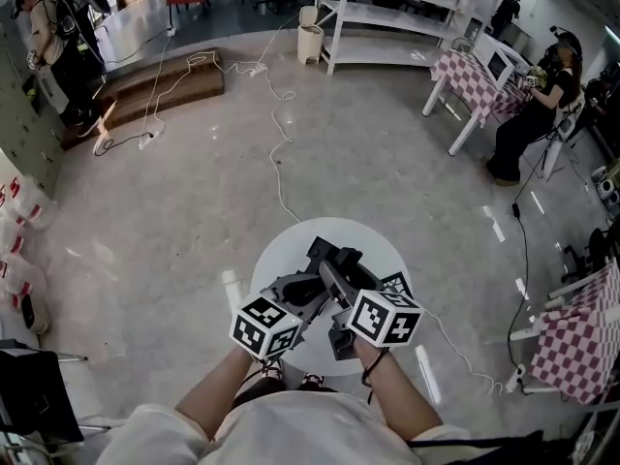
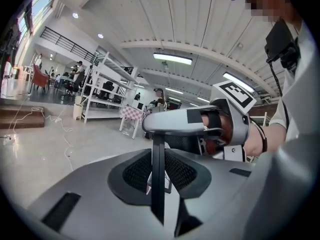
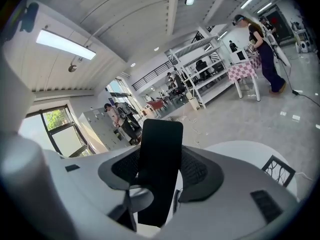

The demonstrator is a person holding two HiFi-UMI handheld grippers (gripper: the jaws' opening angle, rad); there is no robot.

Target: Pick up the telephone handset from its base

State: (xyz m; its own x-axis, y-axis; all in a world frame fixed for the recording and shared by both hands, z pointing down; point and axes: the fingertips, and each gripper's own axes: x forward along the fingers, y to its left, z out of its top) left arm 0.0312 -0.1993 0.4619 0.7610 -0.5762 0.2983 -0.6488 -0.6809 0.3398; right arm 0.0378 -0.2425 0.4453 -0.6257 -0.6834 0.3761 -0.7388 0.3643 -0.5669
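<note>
Over the round white table [image 1: 291,250] both grippers meet on one thin, flat black handset [image 1: 326,252] with rounded corners. My left gripper [image 1: 312,281] comes in from the lower left. It is shut on the handset's two faces, which show edge-on [image 2: 158,149] in the left gripper view. My right gripper [image 1: 339,264] comes in from the right. The handset's broad face [image 3: 160,154] fills the gap between its wide-set pads. One grey right finger [image 2: 175,124] lies against the handset's top edge. A left finger [image 3: 135,196] shows low in the right gripper view.
A black wire stand [image 3: 280,171] sits on the table to the right. White cables [image 1: 276,153] trail over the floor beyond. Shelving [image 1: 387,17], checked tables [image 1: 475,80] [image 1: 581,337], a seated person [image 1: 533,114] and a wooden platform [image 1: 165,80] ring the room.
</note>
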